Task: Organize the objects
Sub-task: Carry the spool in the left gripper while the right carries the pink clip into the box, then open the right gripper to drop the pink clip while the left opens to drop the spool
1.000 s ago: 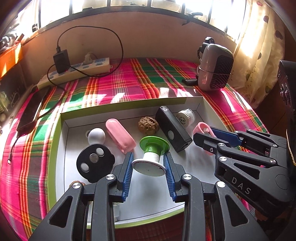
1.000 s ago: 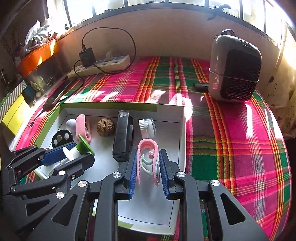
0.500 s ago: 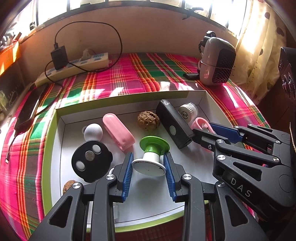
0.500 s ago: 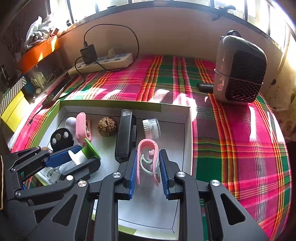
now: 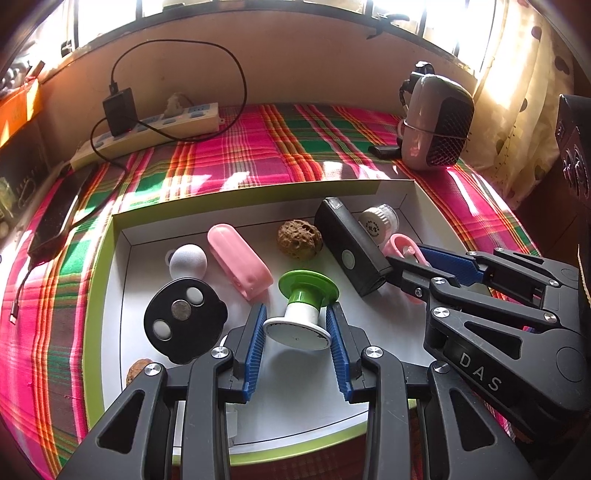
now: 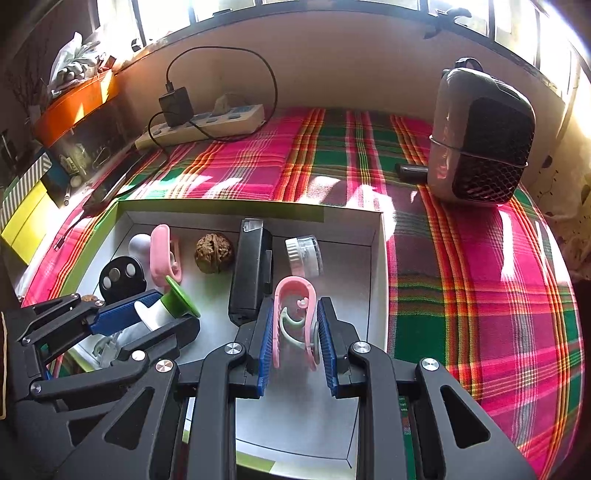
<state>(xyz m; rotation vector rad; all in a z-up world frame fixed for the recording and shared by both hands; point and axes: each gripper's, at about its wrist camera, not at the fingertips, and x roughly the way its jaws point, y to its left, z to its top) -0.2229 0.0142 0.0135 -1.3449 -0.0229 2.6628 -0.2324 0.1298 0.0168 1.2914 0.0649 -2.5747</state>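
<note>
Your left tongs point(image 5: 297, 338) are pinching the green-and-white spool point(image 5: 303, 308); your right tongs point(image 6: 295, 336) are pinching the pink clip point(image 6: 295, 314), both inside the white tray point(image 5: 258, 212) holding a walnut point(image 5: 299, 239).

Sunlight pours through a barred window point(image 6: 332, 5) at the far side, above a tan plastered wall point(image 5: 314, 66). A bright pink, green and orange plaid cloth point(image 6: 480, 266) covers the surface, striped with sun patches. At the right hangs a cream curtain with dark dots point(image 5: 517, 92). On the far left sits an orange shelf edge point(image 6: 77, 105).
</note>
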